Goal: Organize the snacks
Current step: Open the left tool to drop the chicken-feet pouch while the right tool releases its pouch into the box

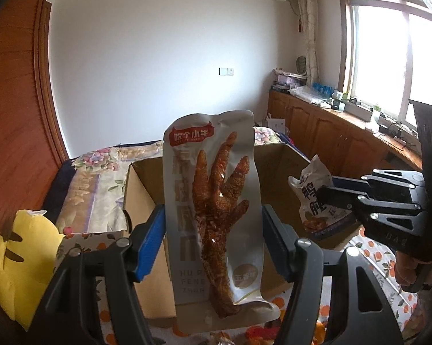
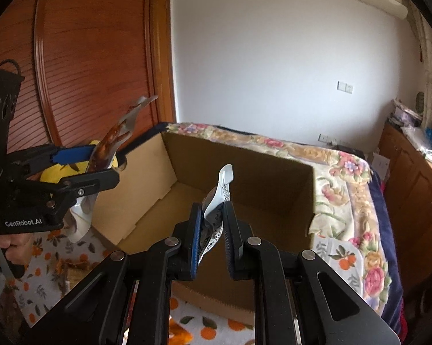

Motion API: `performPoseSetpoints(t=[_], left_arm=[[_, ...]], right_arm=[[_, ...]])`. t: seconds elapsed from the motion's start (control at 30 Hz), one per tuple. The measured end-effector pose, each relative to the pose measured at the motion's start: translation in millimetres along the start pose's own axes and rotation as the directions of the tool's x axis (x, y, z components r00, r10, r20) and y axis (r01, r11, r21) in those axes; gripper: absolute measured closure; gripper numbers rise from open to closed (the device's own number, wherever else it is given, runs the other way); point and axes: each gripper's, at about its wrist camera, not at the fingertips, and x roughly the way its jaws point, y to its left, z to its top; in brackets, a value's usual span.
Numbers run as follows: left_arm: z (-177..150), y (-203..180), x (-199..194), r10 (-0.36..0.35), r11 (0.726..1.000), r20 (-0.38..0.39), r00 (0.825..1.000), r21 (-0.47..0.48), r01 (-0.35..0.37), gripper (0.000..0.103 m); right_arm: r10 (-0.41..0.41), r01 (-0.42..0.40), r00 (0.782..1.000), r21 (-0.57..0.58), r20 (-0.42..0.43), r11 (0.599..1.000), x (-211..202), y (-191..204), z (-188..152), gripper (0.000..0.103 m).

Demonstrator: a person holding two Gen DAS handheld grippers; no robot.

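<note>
1. Left gripper (image 1: 213, 224): the jaws stand part-open and clamp the chicken-foot packet (image 1: 213, 189) by its two long edges. The packet stands upright between the blue pads, long axis vertical, printed face toward the camera, its bottom end hanging below the fingers.
2. Right gripper (image 2: 211, 230): the jaws are nearly shut on the duck snack packet (image 2: 216, 212), pinched edge-on. Its crumpled top rises above the fingertips. In the left wrist view the same packet (image 1: 313, 198) shows its white printed face.
3. Cardboard box (image 2: 287, 178): open-topped, flaps out of the way, apparently empty inside. It stands on the fruit-print cloth (image 2: 216, 325), directly ahead of and below both grippers.
4. Governing relation: the box opening lies forward and downward from each packet. The right gripper is in line with the middle of the opening; the left gripper (image 2: 92, 166) sits at the box's left near corner. The right hand therefore appears nearer to a clean drop.
5. Yellow plush toy (image 1: 20, 258): it lies just left of the box.
6. Floral bedspread (image 2: 345, 166): it lies behind the box, clear of the path.
</note>
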Motion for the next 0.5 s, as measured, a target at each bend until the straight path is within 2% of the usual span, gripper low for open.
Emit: performPoseSetpoints(t=[0.5], left_arm=[[-10.8, 4.2, 40.4, -0.014, 1.000, -0.064, 0.998, -0.007, 0.014, 0.037]], right_arm=[[-0.008, 0.009, 0.996, 0.008, -0.089, 1.000, 42.6, 1.5, -21.9, 0.091]])
